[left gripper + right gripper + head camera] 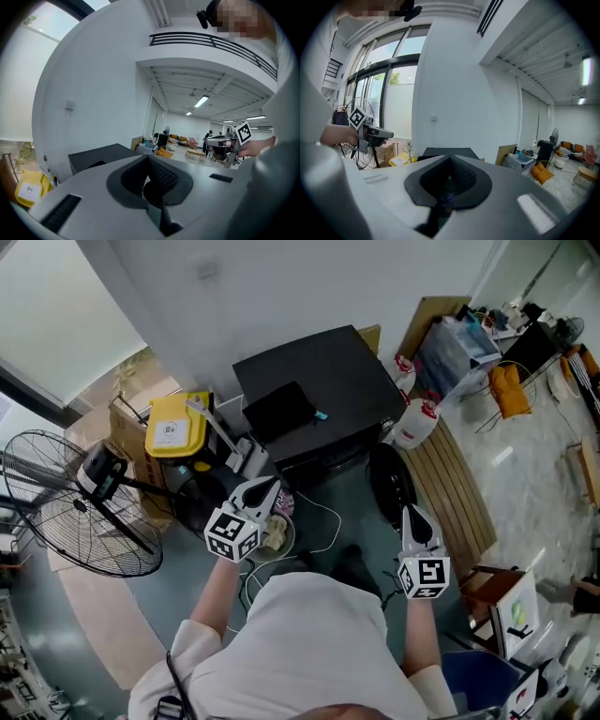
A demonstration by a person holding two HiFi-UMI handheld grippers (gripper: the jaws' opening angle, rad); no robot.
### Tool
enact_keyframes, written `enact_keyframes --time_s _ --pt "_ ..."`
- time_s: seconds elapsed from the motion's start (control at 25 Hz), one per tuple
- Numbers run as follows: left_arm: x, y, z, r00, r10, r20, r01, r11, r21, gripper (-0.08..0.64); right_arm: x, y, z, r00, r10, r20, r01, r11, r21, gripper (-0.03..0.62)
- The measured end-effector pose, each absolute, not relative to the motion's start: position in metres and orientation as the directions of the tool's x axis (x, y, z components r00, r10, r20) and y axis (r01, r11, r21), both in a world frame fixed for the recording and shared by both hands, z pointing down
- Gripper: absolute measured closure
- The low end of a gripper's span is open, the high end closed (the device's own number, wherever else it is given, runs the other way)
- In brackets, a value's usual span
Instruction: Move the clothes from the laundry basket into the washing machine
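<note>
The left hand-held gripper (pixel 272 487) and the right hand-held gripper (pixel 412 514) are both closed and empty, facing the black washing machine (pixel 319 399). What looks like a laundry basket (pixel 291 538) sits below the left.

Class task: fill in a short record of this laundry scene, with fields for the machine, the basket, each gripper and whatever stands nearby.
Washing machine: dark box against the white wall, ahead of the person
Laundry basket: small round one on the floor, pale clothes inside
Left gripper: above the basket, jaws together, nothing held
Right gripper: off to the right side, jaws together, nothing held
Left of machine: yellow-lidded bin, floor fan
Right of machine: white jugs with red caps
</note>
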State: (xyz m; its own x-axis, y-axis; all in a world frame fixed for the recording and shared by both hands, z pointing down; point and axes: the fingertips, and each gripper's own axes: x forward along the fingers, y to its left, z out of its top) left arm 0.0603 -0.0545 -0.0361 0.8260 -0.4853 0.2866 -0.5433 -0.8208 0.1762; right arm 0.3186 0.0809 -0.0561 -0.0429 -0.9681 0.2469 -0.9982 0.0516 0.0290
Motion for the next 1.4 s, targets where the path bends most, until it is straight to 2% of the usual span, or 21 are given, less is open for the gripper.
enact_keyframes --time_s 0.6,1.4 --pt "0.085 -0.044 -0.043 0.666 -0.689 0.286 -0.743 -0.649 0.166 0.554 0.348 0.005 -0.046 -0.337 -0.911 0.237 -0.937 0.349 0.011 0.581" --pt "0.088 -0.009 -0.019 0.507 -0.791 0.342 -0.862 -0.479 0.169 0.554 0.359 -0.012 -0.017 -0.531 -0.792 0.301 -0.833 0.554 -0.013 0.581"
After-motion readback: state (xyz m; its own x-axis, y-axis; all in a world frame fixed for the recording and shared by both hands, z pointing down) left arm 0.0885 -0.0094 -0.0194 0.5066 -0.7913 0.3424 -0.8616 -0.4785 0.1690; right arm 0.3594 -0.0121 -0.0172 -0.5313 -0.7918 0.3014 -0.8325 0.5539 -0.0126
